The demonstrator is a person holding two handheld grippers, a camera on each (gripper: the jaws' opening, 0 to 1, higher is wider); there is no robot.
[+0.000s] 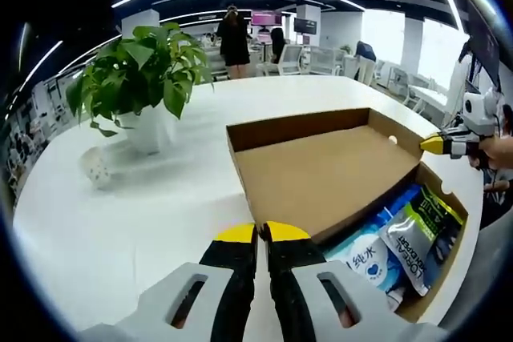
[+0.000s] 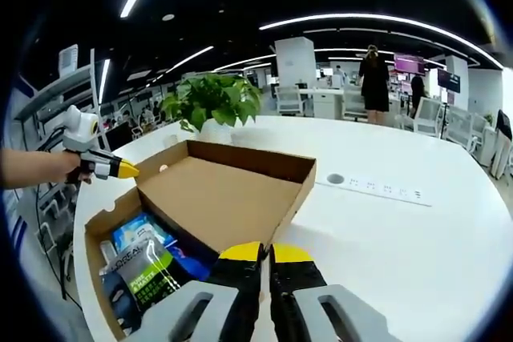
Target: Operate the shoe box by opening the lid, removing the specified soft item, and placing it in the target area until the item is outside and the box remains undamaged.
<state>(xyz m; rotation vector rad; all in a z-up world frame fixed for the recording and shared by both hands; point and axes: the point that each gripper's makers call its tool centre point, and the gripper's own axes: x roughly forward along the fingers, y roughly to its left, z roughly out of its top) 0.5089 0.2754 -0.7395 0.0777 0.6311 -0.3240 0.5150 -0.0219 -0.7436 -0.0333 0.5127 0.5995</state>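
Observation:
The brown cardboard shoe box lies open on the white table, its lid folded back flat. Inside lie a blue wipes pack and a silver-green pouch. My left gripper is shut and empty at the lid's near edge. My right gripper enters from the right by the box's far corner. In the right gripper view the lid, blue pack and pouch show, with my right gripper shut and empty just before the lid. My left gripper, hand-held, hovers over the box's left corner.
A leafy plant in a white pot stands left of the box, with a small speckled ball beside it. A power strip is set into the round white table. A person stands among desks and chairs far behind.

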